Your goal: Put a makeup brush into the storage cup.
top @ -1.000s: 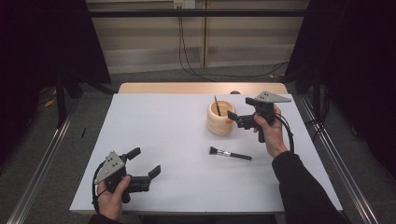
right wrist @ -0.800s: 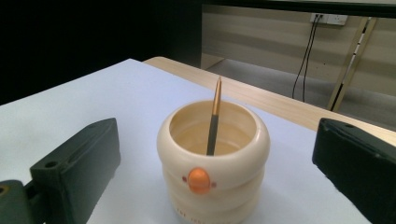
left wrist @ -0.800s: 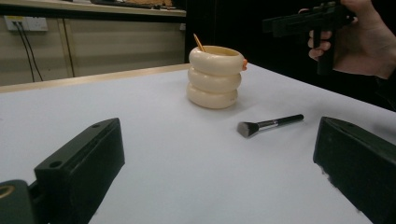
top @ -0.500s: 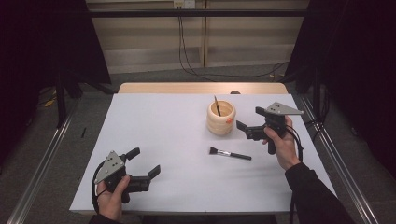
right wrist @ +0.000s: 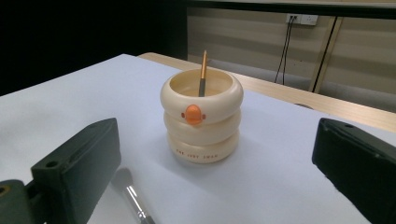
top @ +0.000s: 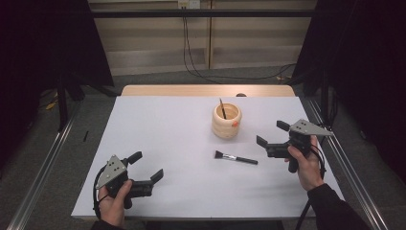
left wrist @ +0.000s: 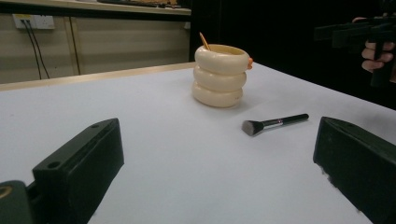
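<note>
A cream ringed holder [top: 226, 120] [left wrist: 219, 75] [right wrist: 201, 116] with an orange beak stands upright at the table's back middle, and a thin brush handle [right wrist: 203, 73] leans inside it. A black makeup brush [top: 235, 157] [left wrist: 273, 123] lies flat on the white table [top: 167, 139], in front of the holder. My right gripper [top: 269, 137] is open with nothing in it, held just right of the lying brush and pointing left. My left gripper [top: 147, 167] is open near the front left edge, far from both objects. The lying brush [right wrist: 133, 198] shows low between the right jaws.
A wooden strip [top: 206, 90] runs along the table's far edge. Metal rails [top: 45, 163] flank the table on both sides. Cables [top: 191, 43] hang down the back wall.
My right gripper has drawn back from beside the holder, moving down and toward the near right, and now hangs beside the lying brush. The left gripper has stayed put.
</note>
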A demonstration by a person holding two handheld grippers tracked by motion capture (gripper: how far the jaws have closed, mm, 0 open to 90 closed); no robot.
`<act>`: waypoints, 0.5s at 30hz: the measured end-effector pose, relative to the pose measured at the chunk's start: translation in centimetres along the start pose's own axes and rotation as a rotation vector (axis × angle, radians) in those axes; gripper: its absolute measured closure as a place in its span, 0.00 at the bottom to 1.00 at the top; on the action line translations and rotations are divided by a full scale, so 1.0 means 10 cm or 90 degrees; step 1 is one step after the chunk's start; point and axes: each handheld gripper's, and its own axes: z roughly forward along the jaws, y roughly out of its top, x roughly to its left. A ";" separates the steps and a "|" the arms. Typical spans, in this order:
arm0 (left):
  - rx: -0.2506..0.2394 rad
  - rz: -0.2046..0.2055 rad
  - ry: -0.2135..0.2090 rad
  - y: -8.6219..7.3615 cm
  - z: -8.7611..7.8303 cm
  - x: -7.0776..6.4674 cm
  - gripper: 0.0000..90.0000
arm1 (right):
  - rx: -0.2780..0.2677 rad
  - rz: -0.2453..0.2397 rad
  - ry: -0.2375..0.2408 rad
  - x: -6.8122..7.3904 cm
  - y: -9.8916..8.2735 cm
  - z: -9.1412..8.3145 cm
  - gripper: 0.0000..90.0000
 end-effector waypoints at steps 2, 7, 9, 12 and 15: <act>-0.001 0.000 0.001 0.00 0.00 0.00 0.02 | 0.008 0.001 -0.001 0.01 -0.03 -0.05 0.01; -0.011 0.003 -0.003 0.01 -0.01 -0.01 0.02 | 0.000 0.001 -0.011 0.02 -0.10 -0.17 0.01; -0.015 0.001 -0.003 0.01 -0.02 -0.01 0.02 | 0.000 0.005 -0.013 0.02 -0.14 -0.22 0.01; -0.016 0.000 -0.001 0.01 -0.03 -0.01 0.02 | 0.001 0.008 -0.020 0.04 -0.19 -0.29 0.01; -0.017 0.002 0.006 0.01 -0.04 -0.01 0.02 | 0.001 0.017 -0.019 0.05 -0.26 -0.39 0.01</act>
